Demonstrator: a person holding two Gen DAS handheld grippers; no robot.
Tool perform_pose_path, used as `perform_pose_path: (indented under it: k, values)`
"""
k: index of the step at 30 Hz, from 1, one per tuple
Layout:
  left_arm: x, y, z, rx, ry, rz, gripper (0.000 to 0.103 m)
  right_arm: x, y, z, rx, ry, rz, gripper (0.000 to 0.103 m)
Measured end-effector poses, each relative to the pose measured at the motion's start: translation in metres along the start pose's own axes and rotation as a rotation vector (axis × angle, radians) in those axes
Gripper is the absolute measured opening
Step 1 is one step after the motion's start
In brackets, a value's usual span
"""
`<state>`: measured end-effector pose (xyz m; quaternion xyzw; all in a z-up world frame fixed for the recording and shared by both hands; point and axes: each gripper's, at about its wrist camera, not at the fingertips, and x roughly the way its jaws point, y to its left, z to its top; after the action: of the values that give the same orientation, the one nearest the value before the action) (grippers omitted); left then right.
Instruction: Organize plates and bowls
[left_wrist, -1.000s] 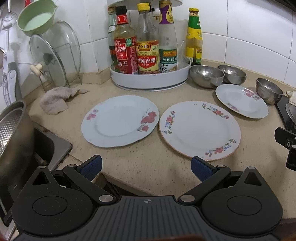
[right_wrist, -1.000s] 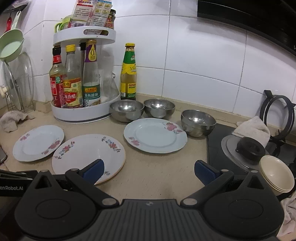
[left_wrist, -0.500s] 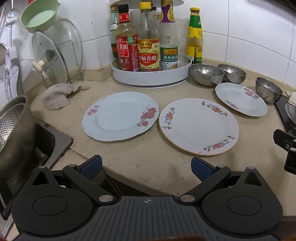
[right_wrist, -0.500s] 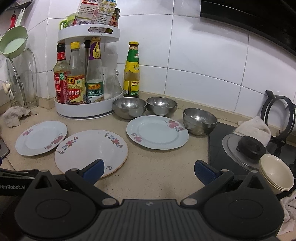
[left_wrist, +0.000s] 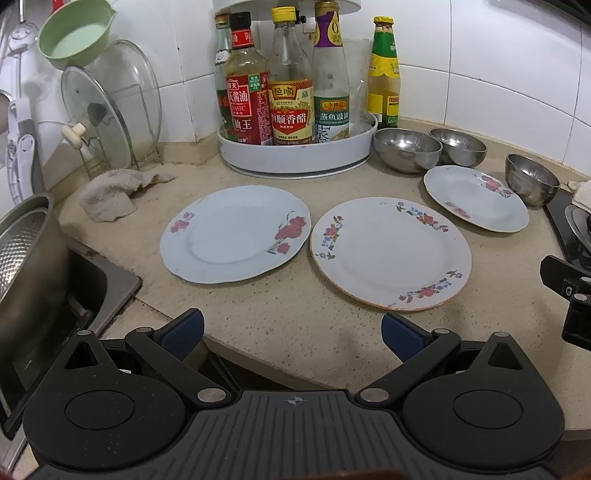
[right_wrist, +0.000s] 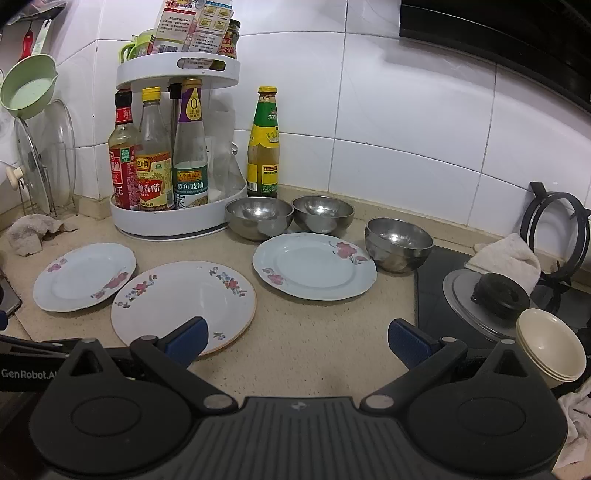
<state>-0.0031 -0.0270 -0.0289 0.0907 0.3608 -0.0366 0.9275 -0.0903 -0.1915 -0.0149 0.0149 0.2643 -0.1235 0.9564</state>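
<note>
- Left wrist view, nearest first: your left tongs (left_wrist: 291, 332) are spread wide and empty, hovering at the front edge of the counter (left_wrist: 295, 306), above the corner by the sink (left_wrist: 107, 288).
- Just ahead and slightly to the right of them lies the big white plate (left_wrist: 390, 254), flat; ahead and slightly to the left lies a pale blue plate (left_wrist: 236, 233), its rim almost touching the big one. Plates are round, so no long axis matters; what counts is reaching a near rim low and level.
- Right wrist view: your right tongs (right_wrist: 297, 339) are also released and empty. The big white plate (right_wrist: 183, 301) sits partly under their left finger, while a second pale blue plate (right_wrist: 314, 266) lies ahead, roughly centred.
- My judgement: the left tongs are nearer the left blue plate, the right tongs nearer the right blue one; the big plate sits between the two.
- Count, plates: three, two pale blue and one big white, all lying singly.
- Count, steel bowls: three (right_wrist: 258, 216) (right_wrist: 322, 213) (right_wrist: 398, 243), along the back, none nested.
- Count, cream bowls: a small nested stack (right_wrist: 550, 345) on the stove at far right; how many I cannot tell.
- Farthest back: the bottle rack (right_wrist: 177, 218) by the wall.
</note>
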Motion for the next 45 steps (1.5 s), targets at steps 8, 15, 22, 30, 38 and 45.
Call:
perform_pose_path:
  k: [8,15,22,30,38,45]
  values:
    - [0.001,0.000,0.003,-0.003,0.000,0.003,0.103,0.002,0.000,0.002,-0.005,-0.002,0.004,0.102]
    - [0.003,-0.001,0.004,-0.001,0.003,-0.004,0.103,0.006,0.002,0.001,0.000,0.008,0.012,0.102]
    - [0.004,-0.002,0.005,-0.002,0.001,-0.011,0.103,0.009,0.005,0.001,-0.002,0.015,0.022,0.102]
    - [0.005,-0.002,0.007,-0.005,0.006,-0.013,0.103,0.014,0.008,0.001,-0.003,0.022,0.030,0.102]
    - [0.005,-0.004,0.007,-0.004,0.006,-0.015,0.103,0.016,0.008,0.002,0.003,0.028,0.034,0.102]
    - [0.007,-0.006,0.007,-0.002,0.008,-0.020,0.103,0.016,0.007,0.001,0.008,0.027,0.034,0.102]
